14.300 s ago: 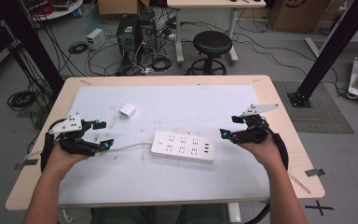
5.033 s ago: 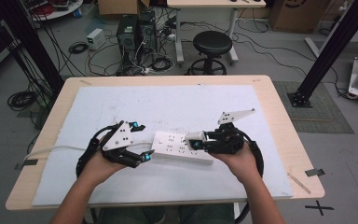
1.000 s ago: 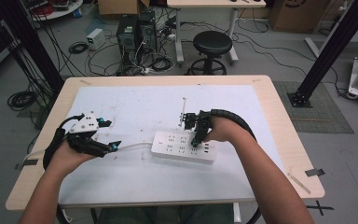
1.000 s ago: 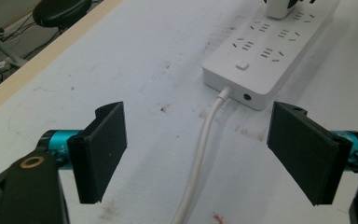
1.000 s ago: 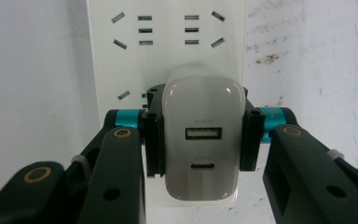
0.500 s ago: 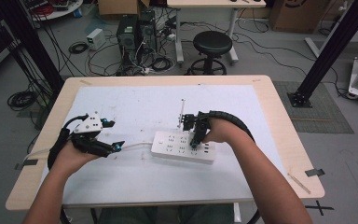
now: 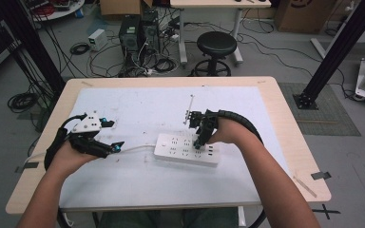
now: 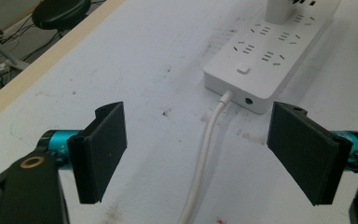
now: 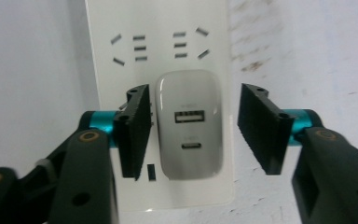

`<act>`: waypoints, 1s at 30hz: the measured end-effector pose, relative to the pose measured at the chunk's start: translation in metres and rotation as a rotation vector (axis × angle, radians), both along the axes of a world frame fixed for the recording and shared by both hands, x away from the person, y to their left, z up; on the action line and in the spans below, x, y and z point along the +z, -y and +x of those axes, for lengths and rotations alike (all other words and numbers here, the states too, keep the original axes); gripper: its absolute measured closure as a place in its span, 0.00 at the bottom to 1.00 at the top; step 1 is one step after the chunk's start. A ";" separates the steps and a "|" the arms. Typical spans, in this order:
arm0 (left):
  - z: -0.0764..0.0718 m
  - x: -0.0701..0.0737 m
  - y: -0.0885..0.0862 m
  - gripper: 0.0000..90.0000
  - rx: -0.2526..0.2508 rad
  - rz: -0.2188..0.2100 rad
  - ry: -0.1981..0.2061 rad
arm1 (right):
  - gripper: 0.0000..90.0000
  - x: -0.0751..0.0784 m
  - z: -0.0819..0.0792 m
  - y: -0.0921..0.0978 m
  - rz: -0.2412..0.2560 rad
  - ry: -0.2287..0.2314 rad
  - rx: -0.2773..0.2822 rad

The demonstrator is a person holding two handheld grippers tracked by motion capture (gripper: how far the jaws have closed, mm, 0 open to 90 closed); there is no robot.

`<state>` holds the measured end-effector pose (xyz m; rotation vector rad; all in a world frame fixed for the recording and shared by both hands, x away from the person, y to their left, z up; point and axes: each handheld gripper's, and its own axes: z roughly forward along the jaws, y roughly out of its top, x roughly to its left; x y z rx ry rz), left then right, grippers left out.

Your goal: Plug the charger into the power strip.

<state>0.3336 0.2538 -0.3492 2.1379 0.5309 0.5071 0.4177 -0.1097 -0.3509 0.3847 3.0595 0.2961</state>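
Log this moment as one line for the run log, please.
right hand-held gripper: open, jaws either side of white charger standing on power strip | left hand-held gripper: open, over strip's cable, holding nothing

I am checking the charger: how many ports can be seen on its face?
2. On the white charger, plugged into the power strip between the open right tongs: one wider port above, one small oval port below. Other sides are hidden.
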 end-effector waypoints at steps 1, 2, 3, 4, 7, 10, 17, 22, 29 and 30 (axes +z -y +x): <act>0.000 0.000 0.000 0.22 -0.001 0.002 0.002 | 0.49 0.003 0.000 0.004 0.037 -0.019 -0.001; 0.000 0.000 0.000 0.22 -0.001 0.002 0.002 | 0.45 0.005 -0.002 0.007 0.073 -0.014 -0.018; 0.001 0.001 0.000 0.22 -0.003 0.002 0.003 | 0.45 0.008 -0.006 0.013 0.116 -0.006 -0.038; 0.002 0.001 0.001 0.22 -0.007 0.007 0.003 | 0.44 0.009 -0.007 0.015 0.126 -0.001 -0.038; 0.003 0.003 0.003 0.22 -0.012 0.000 0.005 | 0.42 0.010 -0.009 0.018 0.153 0.007 -0.049; 0.004 0.005 0.004 0.22 -0.023 0.008 0.011 | 0.37 0.010 -0.016 0.034 0.270 0.020 -0.107; 0.008 0.006 0.006 0.22 -0.031 -0.004 0.010 | 0.30 0.008 -0.023 0.051 0.384 0.025 -0.171; 0.009 0.012 0.005 0.22 -0.051 -0.034 0.027 | 0.26 0.017 -0.031 0.058 0.466 0.049 -0.188; 0.010 0.011 0.005 0.22 -0.048 -0.059 0.025 | 0.25 0.023 -0.040 0.075 0.613 0.076 -0.201; 0.011 0.011 0.005 0.22 -0.055 -0.044 0.034 | 0.25 0.022 -0.040 0.079 0.627 0.079 -0.209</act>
